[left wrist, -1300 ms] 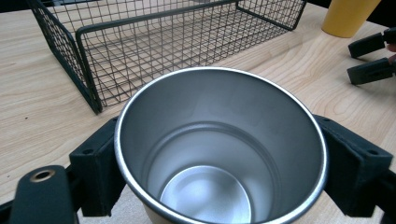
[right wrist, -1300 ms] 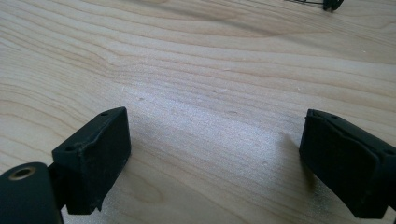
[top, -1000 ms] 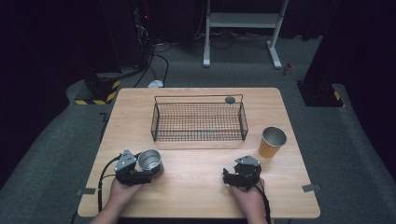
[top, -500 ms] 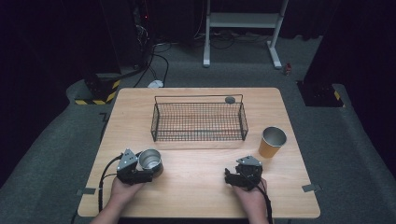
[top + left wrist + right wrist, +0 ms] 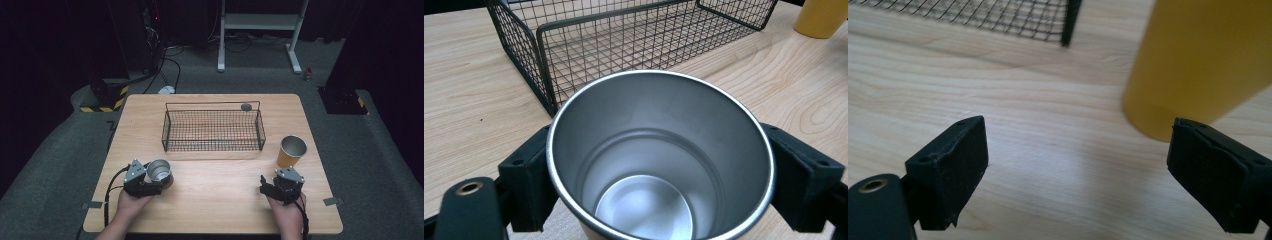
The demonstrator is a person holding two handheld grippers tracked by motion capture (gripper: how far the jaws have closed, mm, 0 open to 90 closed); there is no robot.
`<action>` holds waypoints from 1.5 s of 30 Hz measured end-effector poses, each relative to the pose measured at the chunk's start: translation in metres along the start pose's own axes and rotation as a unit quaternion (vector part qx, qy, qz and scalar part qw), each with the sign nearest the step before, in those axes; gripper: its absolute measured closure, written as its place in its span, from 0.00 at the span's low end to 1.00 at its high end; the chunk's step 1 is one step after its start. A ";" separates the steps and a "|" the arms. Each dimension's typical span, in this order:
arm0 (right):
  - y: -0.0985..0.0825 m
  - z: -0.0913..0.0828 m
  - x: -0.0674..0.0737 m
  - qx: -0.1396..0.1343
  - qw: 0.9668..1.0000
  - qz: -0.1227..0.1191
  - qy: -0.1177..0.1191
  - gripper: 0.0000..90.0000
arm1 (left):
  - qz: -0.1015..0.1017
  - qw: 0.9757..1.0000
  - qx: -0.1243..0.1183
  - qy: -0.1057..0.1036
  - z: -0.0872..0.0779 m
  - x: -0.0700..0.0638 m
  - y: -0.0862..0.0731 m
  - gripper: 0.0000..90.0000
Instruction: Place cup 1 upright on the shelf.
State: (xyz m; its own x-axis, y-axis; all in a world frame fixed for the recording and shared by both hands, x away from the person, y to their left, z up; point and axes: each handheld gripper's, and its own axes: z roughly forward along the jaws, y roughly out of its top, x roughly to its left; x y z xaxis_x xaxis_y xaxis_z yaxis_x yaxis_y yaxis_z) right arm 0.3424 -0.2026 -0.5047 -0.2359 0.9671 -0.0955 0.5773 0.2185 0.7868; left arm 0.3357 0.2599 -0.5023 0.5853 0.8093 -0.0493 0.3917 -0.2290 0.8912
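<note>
We see the left gripper (image 5: pixel 159 181) clamped on a steel cup (image 5: pixel 659 160), its two black pads pressed against opposite sides of the cup's wall; the cup stands upright on the wooden table (image 5: pixel 215 200), open mouth up. Just ahead of this gripper lies the wire basket (image 5: pixel 634 45). The right gripper (image 5: pixel 1078 175) has its jaws spread wide with bare tabletop between them; the yellow cup (image 5: pixel 1198 65) stands just ahead of its right-hand jaw, not between the pads.

Left hand-held gripper (image 5: pixel 159 181) low near the desk's front edge, jaws clamped, right hand-held gripper (image 5: pixel 267 187) level, jaws wide apart
</note>
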 end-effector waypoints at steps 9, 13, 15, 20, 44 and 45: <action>0.000 -0.005 -0.020 -0.024 0.999 0.016 -0.029 0.10 | 0.006 1.000 0.002 0.003 0.000 -0.001 0.000 0.17; 0.001 -0.006 -0.028 -0.024 0.999 0.029 -0.035 0.10 | 0.007 1.000 0.002 0.007 -0.001 -0.001 0.000 0.14; 0.001 -0.006 -0.029 -0.025 0.999 0.032 -0.036 0.10 | 0.007 1.000 0.002 0.010 -0.001 -0.001 0.000 0.13; 0.003 -0.003 -0.036 -0.034 0.998 0.035 -0.049 0.10 | 0.002 1.000 0.003 0.007 -0.001 0.000 0.001 0.04; 0.041 0.032 -0.065 -0.048 0.994 0.084 -0.051 0.11 | 0.004 1.000 0.006 -0.013 -0.013 0.001 0.007 0.00; 0.042 0.032 -0.065 -0.048 0.994 0.086 -0.049 0.11 | 0.007 1.000 0.007 -0.013 -0.014 0.001 0.007 0.00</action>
State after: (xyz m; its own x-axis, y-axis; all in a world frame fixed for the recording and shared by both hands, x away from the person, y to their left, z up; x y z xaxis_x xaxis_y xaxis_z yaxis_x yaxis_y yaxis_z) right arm 0.4067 -0.2524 -0.4848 -0.0604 0.9981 -0.0099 0.5245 0.0402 0.8505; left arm 0.3295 0.2669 -0.4896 0.6082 0.7923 -0.0491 0.3933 -0.2471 0.8856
